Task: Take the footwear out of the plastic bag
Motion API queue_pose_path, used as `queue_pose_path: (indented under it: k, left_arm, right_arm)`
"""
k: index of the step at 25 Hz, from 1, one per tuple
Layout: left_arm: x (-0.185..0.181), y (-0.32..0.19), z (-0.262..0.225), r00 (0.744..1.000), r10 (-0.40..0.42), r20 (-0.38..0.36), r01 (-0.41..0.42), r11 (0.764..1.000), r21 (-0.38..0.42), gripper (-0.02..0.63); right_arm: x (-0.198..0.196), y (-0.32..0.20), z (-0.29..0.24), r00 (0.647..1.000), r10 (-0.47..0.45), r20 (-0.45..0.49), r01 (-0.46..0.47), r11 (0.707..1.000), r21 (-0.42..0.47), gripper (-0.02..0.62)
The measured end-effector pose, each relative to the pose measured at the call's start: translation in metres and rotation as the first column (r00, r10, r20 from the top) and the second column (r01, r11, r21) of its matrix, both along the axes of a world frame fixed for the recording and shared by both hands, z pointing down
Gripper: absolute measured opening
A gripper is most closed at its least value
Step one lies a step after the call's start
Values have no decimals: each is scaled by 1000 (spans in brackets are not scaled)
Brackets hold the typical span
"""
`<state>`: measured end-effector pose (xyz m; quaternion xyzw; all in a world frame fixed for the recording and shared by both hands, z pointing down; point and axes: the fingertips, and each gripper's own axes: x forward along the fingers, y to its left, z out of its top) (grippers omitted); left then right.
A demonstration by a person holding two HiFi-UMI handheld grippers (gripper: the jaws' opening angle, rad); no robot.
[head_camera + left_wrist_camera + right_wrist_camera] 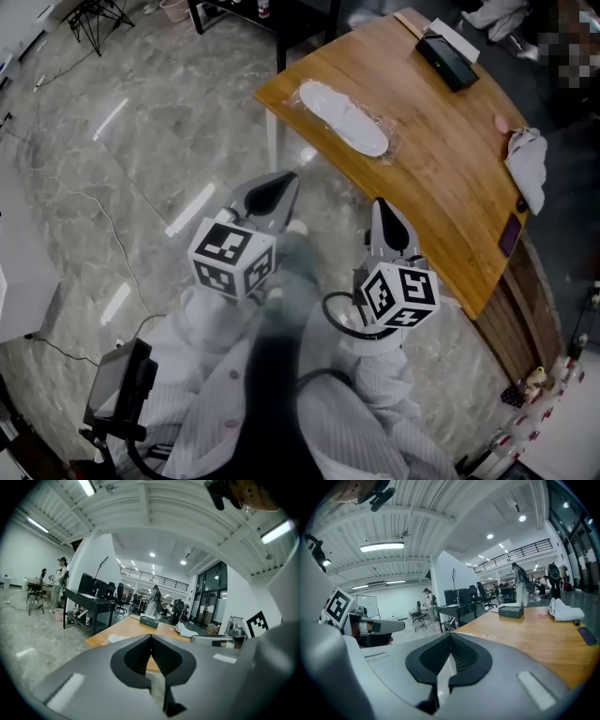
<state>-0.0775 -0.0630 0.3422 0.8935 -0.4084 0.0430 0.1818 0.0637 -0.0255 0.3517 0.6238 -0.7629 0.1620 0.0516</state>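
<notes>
- The left claw (284, 186) is clenched on nothing, its ribbed pads pressed together. It hangs over the floor, short of the counter (441, 159).
- The right claw (382, 216) is likewise clenched and empty, just beside the counter's near edge.
- The plastic bag (345, 120) lies flat on the counter ahead of both claws, roughly between their lines of aim and well apart from either. The footwear (336, 108), a pale flat slipper, is inside it.
- Both claws point toward the bag, which suggests a ready stance. Nothing of the task looks done yet.
- Far beyond the right claw sit a black box (448, 58) and a white cloth (528, 167), clear of the bag, so they should not hinder a reach.
</notes>
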Motion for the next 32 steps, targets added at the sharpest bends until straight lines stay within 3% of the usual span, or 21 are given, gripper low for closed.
queue_pose_path:
  k: [8,15,20,24,27,30,32]
  left_arm:
    - [26,-133,38,991,131,39,-126,984,-123,2]
    - [48,-213,74,967,255,26,-238,930,-280,2]
    - [59,-243,98,933,358,-14,-334,856,-395,2]
    - [59,-279,115,922,382,-56,-363,809,-462,2]
    - [55,-298,134,899,429,-94,-407,733,-546,13]
    - [47,-313,158,885,448,-124,-421,660,-622,69]
    - [42,-319,177,875,466,-132,-419,592,-688,90]
  right_arm:
    - [42,-120,38,998,54,-31,-57,995,-87,14]
    - [80,-173,68,990,142,2,-138,967,-215,14]
    - [110,-174,103,967,242,74,-203,917,-343,15]
    - [136,-183,136,930,298,216,-178,878,-445,49]
    - [145,-182,161,872,340,351,-119,844,-523,66]
    - [145,-181,182,820,328,468,-2,820,-572,108]
    - [144,-182,194,786,313,534,85,800,-594,125]
